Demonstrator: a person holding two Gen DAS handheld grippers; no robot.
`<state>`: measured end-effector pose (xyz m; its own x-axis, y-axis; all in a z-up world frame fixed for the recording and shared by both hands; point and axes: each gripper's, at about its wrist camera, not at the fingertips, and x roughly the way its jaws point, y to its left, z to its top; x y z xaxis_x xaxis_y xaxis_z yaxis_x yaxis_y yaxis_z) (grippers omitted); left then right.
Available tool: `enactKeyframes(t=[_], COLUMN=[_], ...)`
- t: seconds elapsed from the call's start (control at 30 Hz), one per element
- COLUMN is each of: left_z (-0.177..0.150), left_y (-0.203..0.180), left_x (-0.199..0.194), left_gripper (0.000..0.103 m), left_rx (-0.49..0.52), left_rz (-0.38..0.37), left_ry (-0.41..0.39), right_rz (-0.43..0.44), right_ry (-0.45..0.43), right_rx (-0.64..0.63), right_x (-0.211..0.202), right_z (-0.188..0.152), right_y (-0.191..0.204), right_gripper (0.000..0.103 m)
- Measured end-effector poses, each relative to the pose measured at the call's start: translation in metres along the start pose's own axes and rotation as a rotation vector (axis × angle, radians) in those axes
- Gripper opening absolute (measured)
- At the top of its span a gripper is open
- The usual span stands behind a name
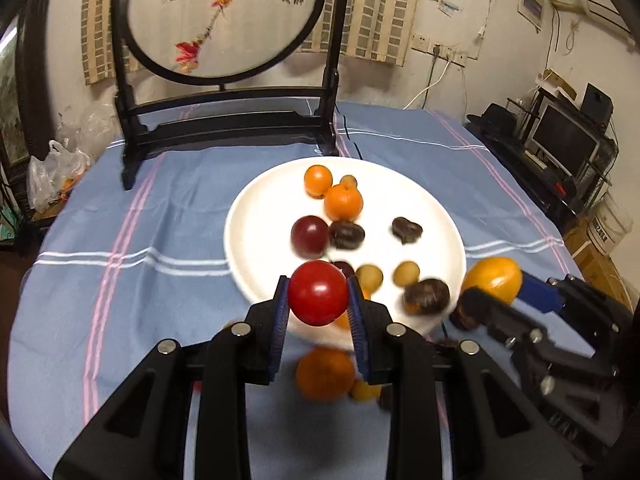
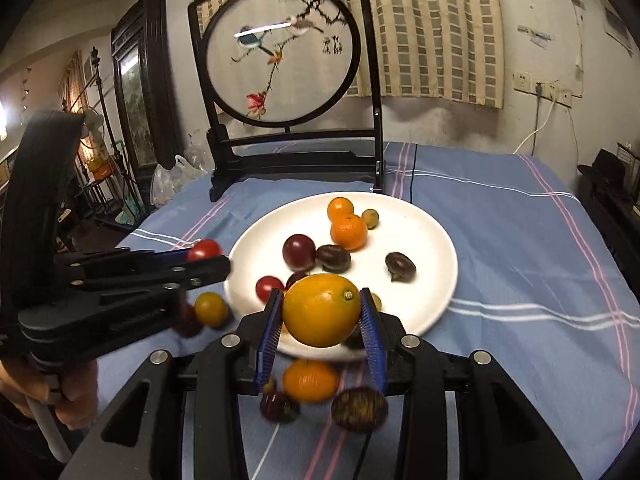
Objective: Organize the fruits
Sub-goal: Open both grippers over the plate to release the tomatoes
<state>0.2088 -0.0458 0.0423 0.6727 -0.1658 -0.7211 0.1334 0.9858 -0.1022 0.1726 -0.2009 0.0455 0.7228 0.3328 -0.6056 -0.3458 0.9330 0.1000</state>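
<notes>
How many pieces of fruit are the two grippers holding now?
2. A red tomato sits between the jaws of the left gripper; a yellow-orange fruit sits between those of the right gripper.

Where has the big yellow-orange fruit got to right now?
The yellow-orange fruit is clamped in the right gripper, above the near rim of the white plate, right of the left gripper.

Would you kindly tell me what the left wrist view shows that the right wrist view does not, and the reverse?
Only the left wrist view shows the dark monitor on a shelf at right.

Only the right wrist view shows the person's hand gripping the left tool's handle, and the standing fan.

Both show the round white plate of fruit, the left tongs shut on a red cherry tomato, and the right tongs shut on a yellow-orange oval fruit.
</notes>
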Motion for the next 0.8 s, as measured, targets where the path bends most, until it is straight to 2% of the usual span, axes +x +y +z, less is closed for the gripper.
enactKeyframes(t=[0.2, 0.43, 0.47, 0.5, 0.53, 0.6, 0.67, 0.73, 0.8], left_z=[0.011, 0.020, 0.021, 0.021, 0.020, 0.018, 0.015, 0.008, -0.001], left_y=[0.002, 0.006, 0.007, 0.009, 0.011, 0.013, 0.015, 0.019, 0.023], left_x=[0.046, 0.069, 0.070, 0.068, 0.064, 0.054, 0.044, 0.030, 0.020], left_gripper=[0.027, 0.028, 0.033, 0.045, 0.048, 0.056, 0.065, 0.069, 0.080], left_rx=[-0.010, -0.031, -0.037, -0.051, -0.064, -0.062, -0.049, -0.051, -0.049], left_rz=[0.010, 0.028, 0.032, 0.040, 0.044, 0.049, 0.069, 0.087, 0.097], left_ry=[0.069, 0.067, 0.068, 0.065, 0.053, 0.022, 0.009, -0.012, -0.014], right_rz=[-0.018, -0.031, -0.030, -0.023, -0.027, -0.024, -0.015, -0.009, -0.013], right_ry=[0.059, 0.090, 0.084, 0.074, 0.048, 0.007, 0.005, 0.003, 0.006], right_rx=[0.019, 0.021, 0.029, 0.040, 0.058, 0.081, 0.099, 0.124, 0.136], right_x=[0.042, 0.065, 0.065, 0.064, 0.057, 0.045, 0.034, 0.023, 0.014], right_z=[0.008, 0.008, 0.008, 0.008, 0.008, 0.007, 0.006, 0.000, -0.007], right_y=[-0.012, -0.017, -0.018, -0.020, -0.022, -0.026, -0.030, -0.035, -0.037], right_gripper=[0.038, 0.039, 0.043, 0.059, 0.063, 0.065, 0.065, 0.068, 0.069])
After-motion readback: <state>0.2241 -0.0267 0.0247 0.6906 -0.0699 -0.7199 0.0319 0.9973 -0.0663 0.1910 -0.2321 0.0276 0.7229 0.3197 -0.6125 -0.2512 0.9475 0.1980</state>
